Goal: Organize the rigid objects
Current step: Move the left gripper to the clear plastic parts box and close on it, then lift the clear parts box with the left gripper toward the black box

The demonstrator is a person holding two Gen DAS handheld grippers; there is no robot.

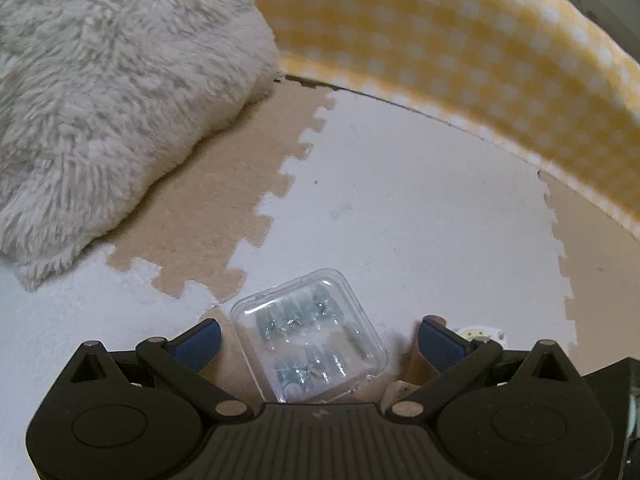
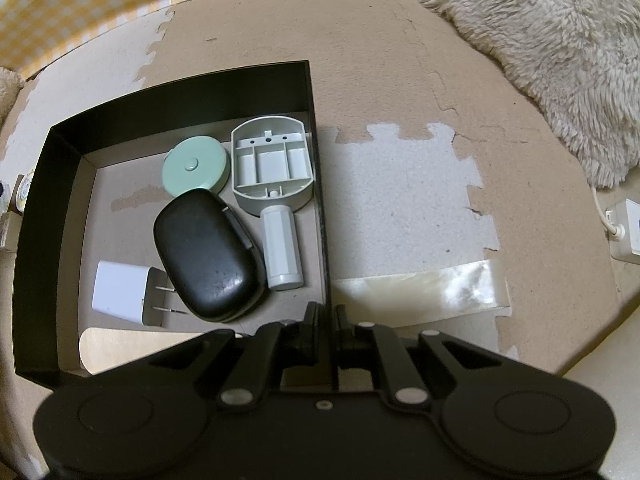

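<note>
A small clear plastic case (image 1: 310, 336) with blue-green pieces inside lies on the foam mat. My left gripper (image 1: 320, 340) is open around it, and its blue pads (image 1: 200, 344) stand clear of both sides. My right gripper (image 2: 328, 320) is shut on the right wall of a black box (image 2: 316, 184). Inside the box lie a mint round tape measure (image 2: 196, 170), a grey plastic handled part (image 2: 274, 168), a black oval case (image 2: 208, 256), a white plug charger (image 2: 124, 298) and a pale flat piece (image 2: 132, 344).
A fluffy cream rug (image 1: 100, 100) lies to the left of the left gripper and yellow checked fabric (image 1: 460, 40) borders the mat behind it. A white adapter with a cable (image 2: 624, 232) sits right of the box. Clear tape (image 2: 420, 284) crosses the mat.
</note>
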